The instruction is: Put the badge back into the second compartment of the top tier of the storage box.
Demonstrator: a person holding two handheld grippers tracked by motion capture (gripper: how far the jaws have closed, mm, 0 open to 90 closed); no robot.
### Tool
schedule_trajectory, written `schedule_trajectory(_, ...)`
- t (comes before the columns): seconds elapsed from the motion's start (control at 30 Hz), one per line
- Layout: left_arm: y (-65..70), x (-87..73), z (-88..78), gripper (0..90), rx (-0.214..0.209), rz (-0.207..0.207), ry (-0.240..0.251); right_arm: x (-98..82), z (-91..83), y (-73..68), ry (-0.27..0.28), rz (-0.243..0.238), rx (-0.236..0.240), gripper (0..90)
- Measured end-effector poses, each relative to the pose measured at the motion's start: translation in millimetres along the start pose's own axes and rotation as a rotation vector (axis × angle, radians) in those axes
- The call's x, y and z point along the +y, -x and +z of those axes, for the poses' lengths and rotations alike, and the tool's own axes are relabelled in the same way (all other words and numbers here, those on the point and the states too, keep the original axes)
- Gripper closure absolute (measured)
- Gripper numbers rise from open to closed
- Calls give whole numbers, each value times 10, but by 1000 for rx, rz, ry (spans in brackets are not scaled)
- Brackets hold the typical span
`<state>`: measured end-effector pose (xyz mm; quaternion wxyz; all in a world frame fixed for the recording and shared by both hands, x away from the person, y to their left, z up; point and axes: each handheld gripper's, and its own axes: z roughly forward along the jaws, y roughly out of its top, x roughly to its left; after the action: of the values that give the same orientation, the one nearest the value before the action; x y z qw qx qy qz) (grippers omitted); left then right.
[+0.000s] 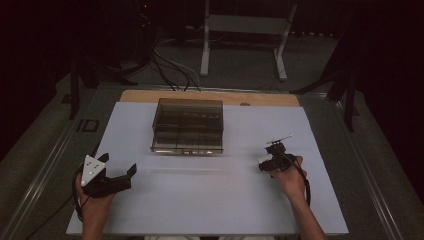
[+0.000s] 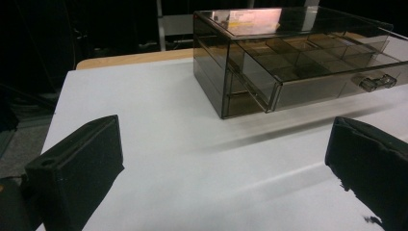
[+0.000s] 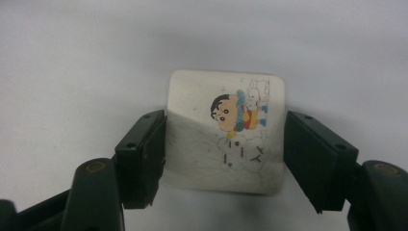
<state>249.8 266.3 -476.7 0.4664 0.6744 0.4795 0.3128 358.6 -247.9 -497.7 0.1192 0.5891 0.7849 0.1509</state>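
Observation:
A small white square tile [image 3: 226,134] with a cartoon figure printed on it lies on the white table sheet. My right gripper [image 3: 225,144] points down at the tile, and its two black pads [image 3: 154,144] touch the tile's left and right edges. In the high view that right gripper [image 1: 267,164] stands at the right of the sheet, held by a hand. My left gripper [image 1: 122,179] rests at the front left. Its jaws are wide apart, with only bare sheet between them in the left gripper view [image 2: 226,149].
A smoky transparent drawer box [image 1: 187,125] stands at the far middle of the white sheet [image 1: 210,200]. In the left gripper view the drawer box [image 2: 288,62] shows several compartments, and a drawer front with a clear handle [image 2: 377,82] sticks out a little. Floor and cables lie beyond the table.

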Motion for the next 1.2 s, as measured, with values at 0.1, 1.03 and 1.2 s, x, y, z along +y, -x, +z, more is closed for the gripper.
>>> schedule_trajectory(0.1, 0, -1, 0, 12, 0, 0, 0, -1, -1, 4, 1, 0, 4, 334)
schedule_trajectory(1.03, -2, -2, -2, 12, -6, -1, -1, 95, -235, -72, 83, -16, 70, 334)
schedule_trajectory(1.2, -2, -1, -3, 12, -8, 0, -2, 140, -311, -112, 104, -32, 85, 334)
